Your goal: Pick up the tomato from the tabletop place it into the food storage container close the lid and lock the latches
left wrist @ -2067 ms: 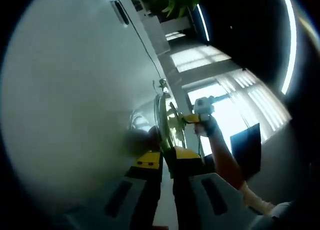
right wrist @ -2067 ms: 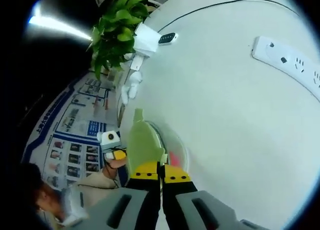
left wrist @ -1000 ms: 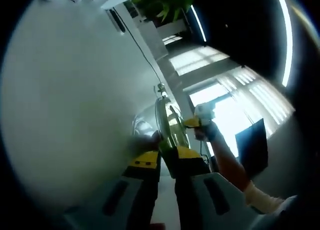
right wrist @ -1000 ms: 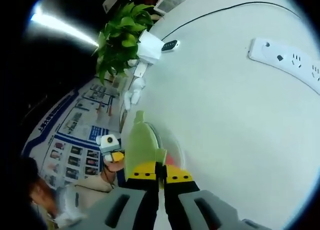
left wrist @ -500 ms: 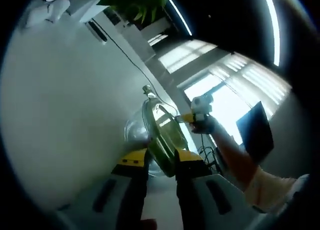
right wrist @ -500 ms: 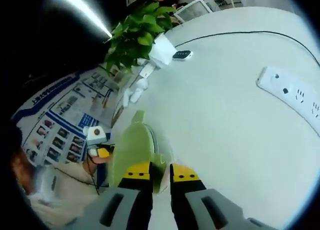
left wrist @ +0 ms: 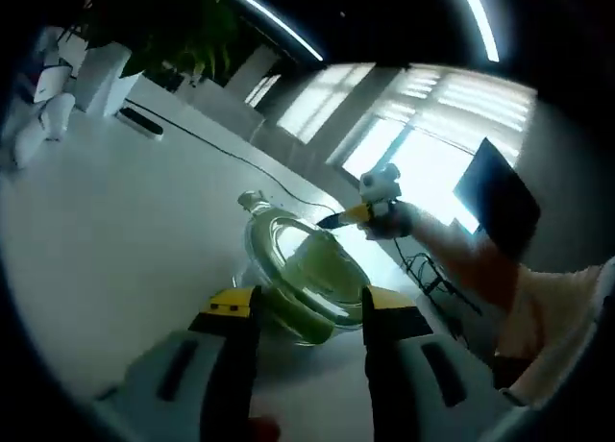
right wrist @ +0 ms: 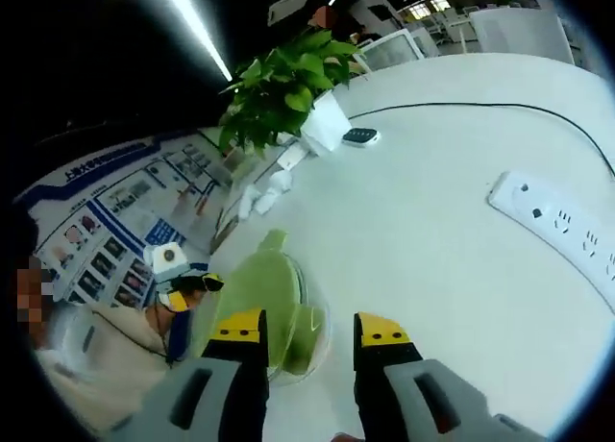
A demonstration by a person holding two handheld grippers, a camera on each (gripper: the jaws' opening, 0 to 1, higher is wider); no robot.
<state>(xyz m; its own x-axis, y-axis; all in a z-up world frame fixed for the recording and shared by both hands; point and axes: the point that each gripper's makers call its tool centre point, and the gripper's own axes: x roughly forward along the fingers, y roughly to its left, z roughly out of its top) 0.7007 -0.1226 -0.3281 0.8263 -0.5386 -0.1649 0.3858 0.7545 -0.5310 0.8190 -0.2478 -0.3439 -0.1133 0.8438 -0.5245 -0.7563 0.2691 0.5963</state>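
Left gripper view: the left gripper (left wrist: 300, 312) has its yellow-tipped jaws spread apart, holding nothing. Just beyond them stands the round clear food storage container with a green lid (left wrist: 303, 269) on the white tabletop (left wrist: 115, 221). The lid is seated on top. The tomato cannot be made out; its position cannot be told. Past the container, the right gripper (left wrist: 332, 221) reaches in from the right, its tip close to the container's far rim, held by a person's hand (left wrist: 399, 221). A black cable (left wrist: 207, 144) runs across the tabletop farther back.

Right gripper view: the right gripper (right wrist: 312, 334) has its jaws spread, empty, with the container (right wrist: 264, 298) just ahead. Beyond lie a white power strip (right wrist: 553, 226), a potted green plant (right wrist: 293, 86) and a small dark remote-like device (right wrist: 362, 135).
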